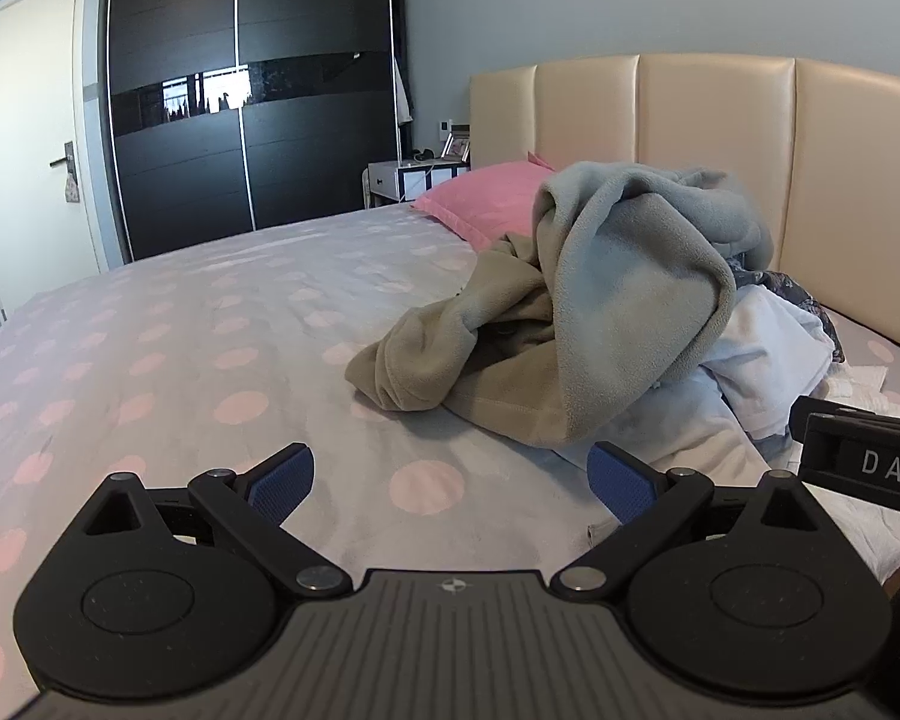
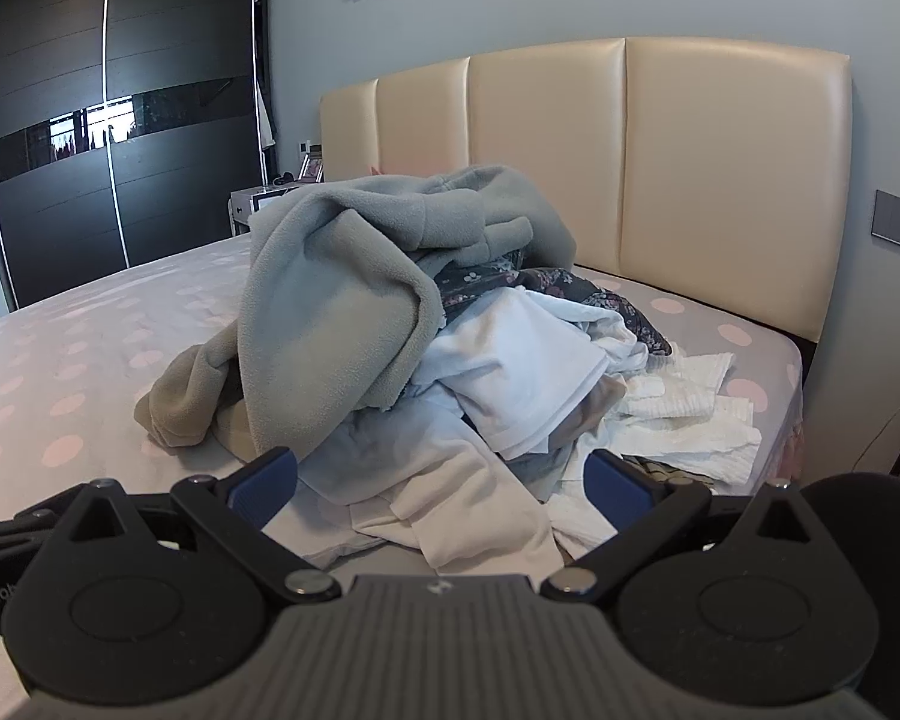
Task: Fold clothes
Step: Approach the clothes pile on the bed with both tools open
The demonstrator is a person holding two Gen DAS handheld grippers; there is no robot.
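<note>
A pile of clothes lies on the bed near the headboard. On top is a grey-green fleece garment, which also shows in the right wrist view. Under it are white garments, a dark floral piece and a white ribbed cloth. My left gripper is open and empty, above the sheet in front of the pile. My right gripper is open and empty, just before the white garments. Part of the right gripper shows in the left wrist view.
The bed has a grey sheet with pink dots and a cream padded headboard. A pink pillow lies at the head. A bedside table, a dark wardrobe and a white door stand beyond.
</note>
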